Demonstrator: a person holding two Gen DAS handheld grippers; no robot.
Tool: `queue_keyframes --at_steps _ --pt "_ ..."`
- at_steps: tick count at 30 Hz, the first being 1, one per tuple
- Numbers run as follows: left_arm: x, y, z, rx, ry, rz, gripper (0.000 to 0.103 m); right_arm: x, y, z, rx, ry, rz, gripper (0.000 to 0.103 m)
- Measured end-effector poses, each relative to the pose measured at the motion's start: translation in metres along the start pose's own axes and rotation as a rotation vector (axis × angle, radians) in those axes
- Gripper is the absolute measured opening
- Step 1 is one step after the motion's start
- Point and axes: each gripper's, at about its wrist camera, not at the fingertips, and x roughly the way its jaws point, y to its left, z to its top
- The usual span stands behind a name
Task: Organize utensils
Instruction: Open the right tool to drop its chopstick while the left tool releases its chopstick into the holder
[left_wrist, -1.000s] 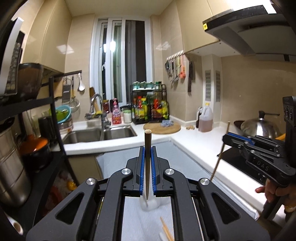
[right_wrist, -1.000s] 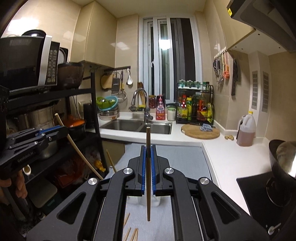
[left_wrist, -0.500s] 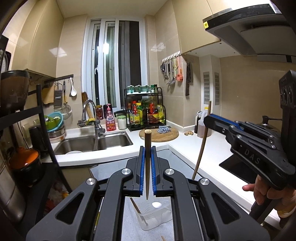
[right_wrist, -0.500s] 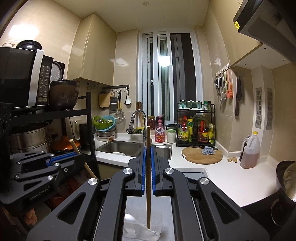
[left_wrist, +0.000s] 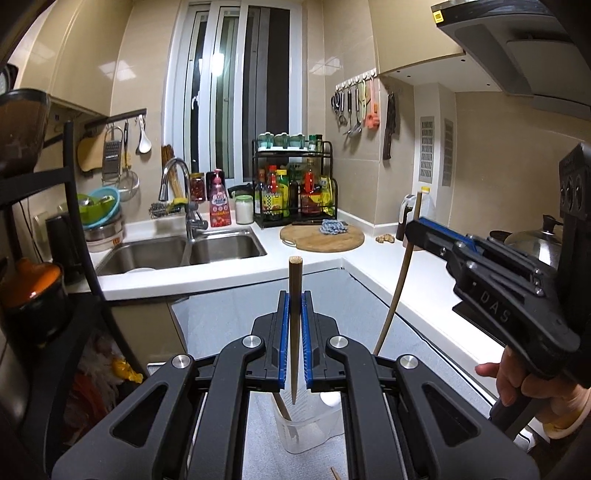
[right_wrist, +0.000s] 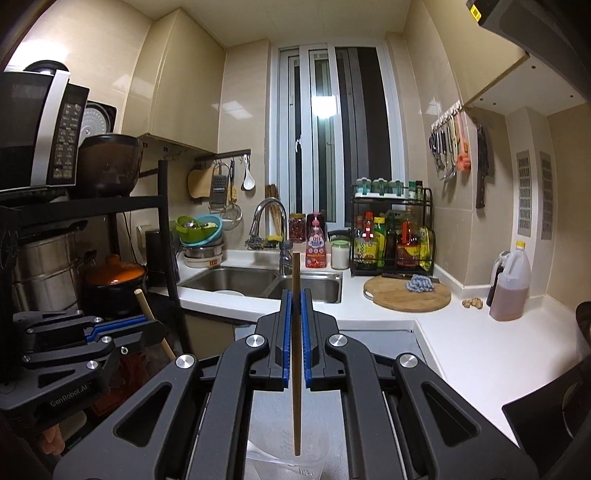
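My left gripper (left_wrist: 294, 295) is shut on a brown wooden chopstick (left_wrist: 294, 325) held upright, its pointed end just above a clear plastic cup (left_wrist: 306, 432) on the grey mat. Another chopstick (left_wrist: 281, 404) leans inside that cup. At the right of this view a hand holds my right gripper (left_wrist: 410, 229), shut on a second long chopstick (left_wrist: 399, 280) that slants down toward the cup. In the right wrist view my right gripper (right_wrist: 294, 295) clamps its chopstick (right_wrist: 296, 369) upright over the cup (right_wrist: 284, 461). My left gripper (right_wrist: 155, 326) shows at the left with its chopstick (right_wrist: 144, 304).
A double sink (left_wrist: 184, 251) and tap sit ahead on the white counter (left_wrist: 424, 280). Beyond are a round cutting board (left_wrist: 321, 238), a bottle rack (left_wrist: 295, 192) and an oil jug (right_wrist: 509, 288). A black shelf with pots (right_wrist: 110, 277) stands left, a hob with a lidded pan (left_wrist: 532, 243) right.
Both grippers have moved forward with their chopsticks and come closer together. The clear cup has come into view right under the fingers. The loose chopsticks on the mat have slid out of view.
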Motion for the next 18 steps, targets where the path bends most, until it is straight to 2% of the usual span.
queue_keyframes --at_steps 9,11,12,13,14,15,16,18 --pt "0.017 0.0 -0.024 -0.022 0.012 -0.005 0.006 0.015 -0.007 -0.034 0.031 0.083 -0.015 0.006" --pt "0.02 0.002 -0.031 -0.033 0.007 0.001 0.007 0.017 -0.008 -0.044 0.035 0.109 -0.011 0.01" --pt "0.02 0.003 -0.034 -0.042 0.001 0.013 0.019 0.017 -0.008 -0.048 0.038 0.121 -0.002 0.017" --pt "0.019 0.006 -0.037 -0.057 -0.008 0.036 0.036 0.018 -0.008 -0.051 0.036 0.131 0.001 0.027" --pt "0.016 0.007 -0.04 -0.072 -0.016 0.066 0.078 0.016 -0.008 -0.055 0.033 0.141 -0.008 0.052" --pt "0.012 0.009 -0.043 -0.093 -0.039 0.11 0.091 0.014 -0.009 -0.058 0.037 0.143 -0.022 0.066" --pt "0.006 0.011 -0.045 -0.115 -0.063 0.13 0.091 0.009 -0.01 -0.06 0.048 0.14 -0.033 0.067" --pt "0.002 0.012 -0.048 -0.136 -0.051 0.116 0.092 0.002 -0.012 -0.064 0.053 0.143 -0.027 0.072"
